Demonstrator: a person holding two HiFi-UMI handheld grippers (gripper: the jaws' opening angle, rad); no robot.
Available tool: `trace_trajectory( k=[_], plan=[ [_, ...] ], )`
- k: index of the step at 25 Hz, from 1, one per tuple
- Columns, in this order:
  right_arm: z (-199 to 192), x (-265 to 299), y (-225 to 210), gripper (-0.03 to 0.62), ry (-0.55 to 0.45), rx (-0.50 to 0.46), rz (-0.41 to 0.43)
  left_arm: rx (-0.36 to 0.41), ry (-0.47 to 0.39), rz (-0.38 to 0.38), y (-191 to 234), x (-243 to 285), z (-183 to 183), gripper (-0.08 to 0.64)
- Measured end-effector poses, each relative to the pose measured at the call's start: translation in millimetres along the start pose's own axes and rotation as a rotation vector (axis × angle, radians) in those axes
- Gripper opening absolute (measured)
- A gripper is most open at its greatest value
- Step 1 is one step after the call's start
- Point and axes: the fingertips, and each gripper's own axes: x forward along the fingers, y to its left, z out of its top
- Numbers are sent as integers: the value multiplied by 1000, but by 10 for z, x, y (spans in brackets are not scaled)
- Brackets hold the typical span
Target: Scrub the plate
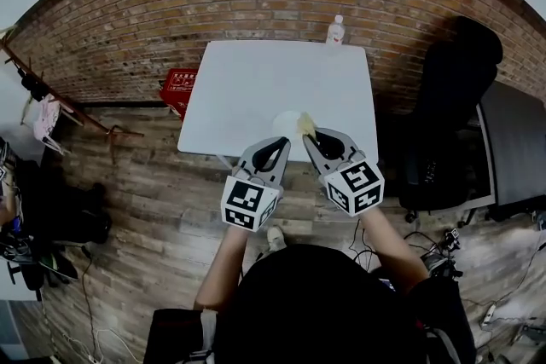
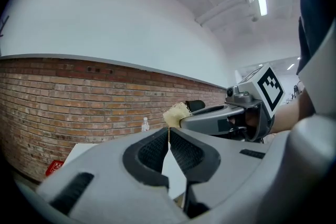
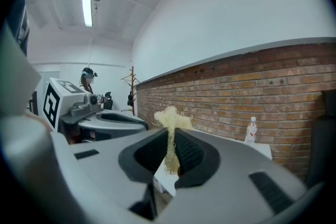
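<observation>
Grey plastic jaws of the right gripper [image 3: 170, 136] are clenched on a pale yellow fibrous scrubber [image 3: 170, 118], whose tuft sticks out past the tips. The left gripper [image 2: 168, 136] is pressed together too, with only a thin seam between its pads and nothing that I can see gripped. Both sit side by side at the near edge of the white table [image 1: 256, 81], pointing nearly level. The white plate [image 1: 286, 119] lies on the table just beyond the tips, slightly left of the scrubber, near that same edge. A water bottle [image 1: 336, 30] stands well apart at the far right, by the brick wall.

To scrub well, I judge the right gripper should tip its nose down so the tuft, not the plastic, meets the plate. The strokes should be short circles across the whole face. The plate is light and close to the edge, so the left gripper ought to steady its rim, or the plate may slide off.
</observation>
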Motion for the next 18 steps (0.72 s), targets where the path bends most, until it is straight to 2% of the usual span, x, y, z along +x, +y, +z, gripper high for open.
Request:
trace_trajectory(
  k=[14,18],
  plan=[
    [-39,-538,170,43,-41,11,20,34,5,26,-518,-262,1,28],
    [-67,-657,259,43,-53,-1,30,11,-16,29,-611,-339,7,28]
  ],
)
